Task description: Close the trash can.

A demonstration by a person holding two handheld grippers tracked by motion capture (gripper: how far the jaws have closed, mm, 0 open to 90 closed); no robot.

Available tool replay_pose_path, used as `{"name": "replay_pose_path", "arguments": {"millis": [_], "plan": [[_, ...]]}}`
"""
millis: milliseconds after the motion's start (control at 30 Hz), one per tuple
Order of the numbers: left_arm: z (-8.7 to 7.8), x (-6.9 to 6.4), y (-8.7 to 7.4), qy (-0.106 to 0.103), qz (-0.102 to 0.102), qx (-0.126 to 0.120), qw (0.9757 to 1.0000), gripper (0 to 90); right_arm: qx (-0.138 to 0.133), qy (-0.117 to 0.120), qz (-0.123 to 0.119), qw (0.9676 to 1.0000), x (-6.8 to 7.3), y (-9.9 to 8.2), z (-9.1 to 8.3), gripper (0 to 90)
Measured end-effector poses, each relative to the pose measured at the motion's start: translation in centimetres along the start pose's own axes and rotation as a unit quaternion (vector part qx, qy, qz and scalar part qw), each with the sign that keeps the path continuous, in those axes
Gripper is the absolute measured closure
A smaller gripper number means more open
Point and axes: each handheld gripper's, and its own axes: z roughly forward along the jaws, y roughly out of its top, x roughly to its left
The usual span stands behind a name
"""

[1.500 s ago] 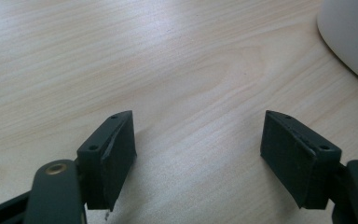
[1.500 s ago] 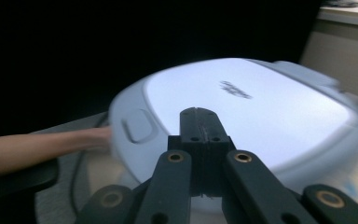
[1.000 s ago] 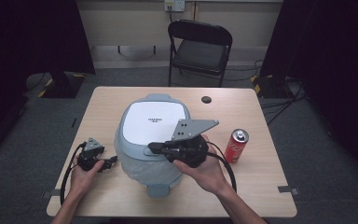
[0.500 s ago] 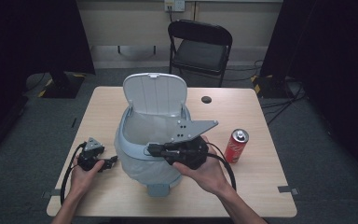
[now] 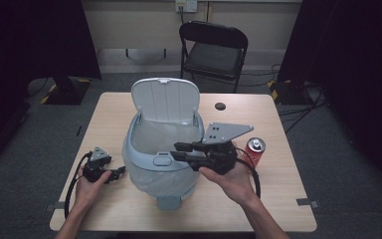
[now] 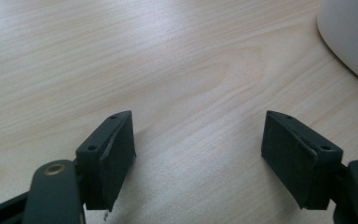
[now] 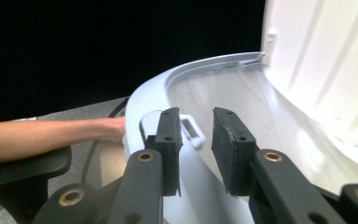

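Standing mid-counter (image 5: 104, 114) with its lid (image 5: 165, 99) sprung upright, the bin (image 5: 149, 169) looks light, hollow plastic (it would skid if shoved), best worked at the front latch button (image 5: 162, 160), where the right tool (image 5: 177, 151), jaws just opening with nothing between, hovers while the left tool (image 5: 121, 172) rests wide.

Pale grey bin (image 5: 161, 159) stands mid-table, lid (image 5: 165, 100) upright, apparently lined with clear bag.

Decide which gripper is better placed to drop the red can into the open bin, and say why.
Probably the right gripper: it hovers at the bin rim with the red can just beside its hand. The left gripper rests on the table, across the bin from the can.
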Motion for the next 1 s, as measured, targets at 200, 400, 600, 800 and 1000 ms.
{"name": "replay_pose_path", "arguments": {"millis": [200,400,600,800,1000], "plan": [[0.0,0.0,0.0,0.0,0.0,0.0,1.0,25.2,-0.005,-0.048,0.026,0.9985,-1.3,-1.6,-2.6,66.3],[0.0,0.0,0.0,0.0,0.0,0.0,1.0,25.2,-0.014,-0.089,0.052,0.9946,-2.2,-3.8,-4.9,65.5],[0.0,0.0,0.0,0.0,0.0,0.0,1.0,25.2,0.018,-0.125,0.074,0.9893,-3.2,-6.8,-5.5,55.9],[0.0,0.0,0.0,0.0,0.001,0.0,1.0,25.2,0.069,-0.16,0.11,0.9786,-4.8,-10.9,-5.3,50.2],[0.0,0.0,0.0,0.0,0.0,0.0,1.0,25.2,0.093,-0.18,0.137,0.9695,-5.5,-13.7,-5.6,44.4]]}}
